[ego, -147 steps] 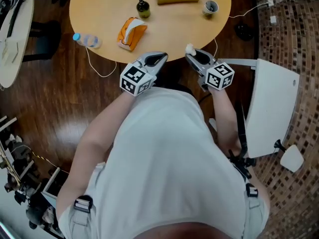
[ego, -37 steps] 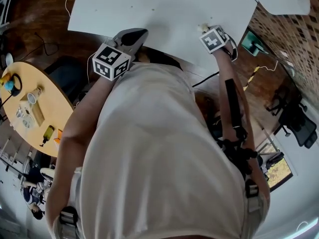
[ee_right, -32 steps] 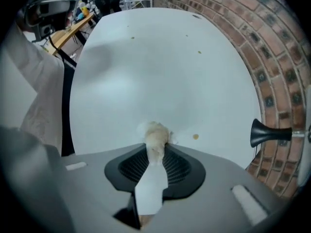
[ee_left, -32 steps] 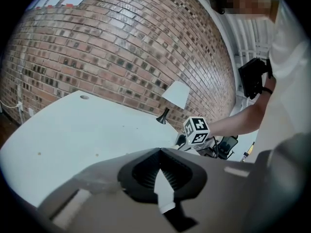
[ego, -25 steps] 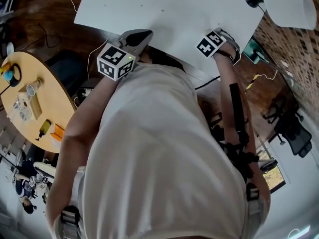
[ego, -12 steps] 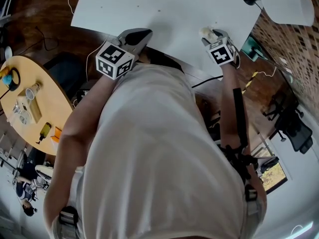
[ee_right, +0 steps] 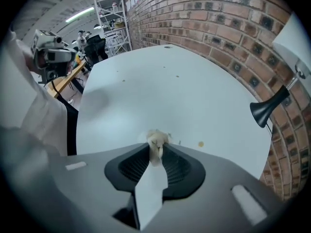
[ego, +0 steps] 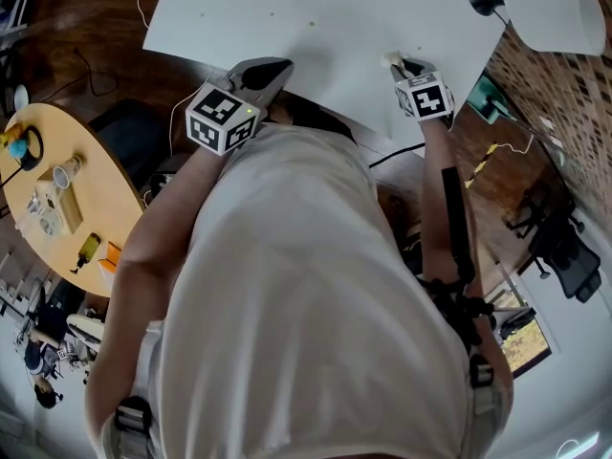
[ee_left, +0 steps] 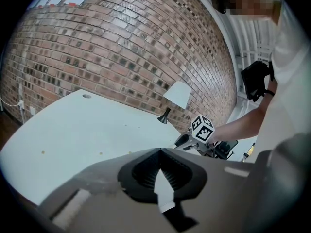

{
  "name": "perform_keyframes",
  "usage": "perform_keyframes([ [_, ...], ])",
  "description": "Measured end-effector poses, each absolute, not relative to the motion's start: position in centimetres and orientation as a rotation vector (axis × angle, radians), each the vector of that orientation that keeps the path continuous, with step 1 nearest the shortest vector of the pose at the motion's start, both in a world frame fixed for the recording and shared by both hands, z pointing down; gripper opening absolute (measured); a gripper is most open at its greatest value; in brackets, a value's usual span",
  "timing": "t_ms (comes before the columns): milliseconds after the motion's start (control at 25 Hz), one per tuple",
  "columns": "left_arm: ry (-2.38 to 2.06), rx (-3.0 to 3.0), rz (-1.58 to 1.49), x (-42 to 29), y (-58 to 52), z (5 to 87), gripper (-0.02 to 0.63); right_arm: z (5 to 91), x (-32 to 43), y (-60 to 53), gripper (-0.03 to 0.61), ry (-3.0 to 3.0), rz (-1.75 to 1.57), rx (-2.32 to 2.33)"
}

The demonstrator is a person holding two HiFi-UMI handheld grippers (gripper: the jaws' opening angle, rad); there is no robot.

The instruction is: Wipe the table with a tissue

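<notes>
A crumpled off-white tissue [ee_right: 156,140] sticks out between the tips of my right gripper [ee_right: 156,150]. Its jaws are closing, and their pads press on the tissue. This gripper [ego: 396,62] points steeply down at the white table [ego: 325,17], near its front right edge, with the tissue [ego: 391,58] at the surface. A small yellowish crumb [ee_right: 200,143] lies on the table just right of the tissue. My left gripper [ego: 277,65] hovers at the table's near edge, shut and empty, its tips [ee_left: 159,152] meeting.
A white desk lamp [ego: 550,8] with a black base [ee_right: 265,109] stands at the table's right corner, by a brick wall [ee_left: 121,47]. Several tiny specks dot the table [ee_right: 170,91]. A round wooden table [ego: 57,208] with small items is at left.
The person turned from the round wooden table to the white one. Over the last second the right gripper rolled and tipped down, and the tissue now shows at its tip. The left gripper stayed still.
</notes>
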State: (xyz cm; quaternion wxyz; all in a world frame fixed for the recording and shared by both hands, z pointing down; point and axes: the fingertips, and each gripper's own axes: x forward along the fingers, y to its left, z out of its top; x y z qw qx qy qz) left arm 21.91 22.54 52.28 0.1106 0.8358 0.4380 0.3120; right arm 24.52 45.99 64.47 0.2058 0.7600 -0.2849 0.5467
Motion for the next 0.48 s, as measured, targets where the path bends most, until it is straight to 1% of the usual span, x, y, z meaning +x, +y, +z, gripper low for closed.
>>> perform_keyframes([
  [160,1.294,2.454,0.917,21.9,22.7,52.2,0.005,64.5,23.8,45.0,0.084,-0.853,1.577,2.173],
  [320,1.325,2.449,0.912,22.0,23.4,52.0,0.005,64.5,21.4,43.4,0.084,-0.953,1.647,2.109],
  [480,1.360,2.444,0.903,22.3,24.4,51.7,0.005,63.9,21.0,45.6,0.084,-0.886,1.643,2.204],
])
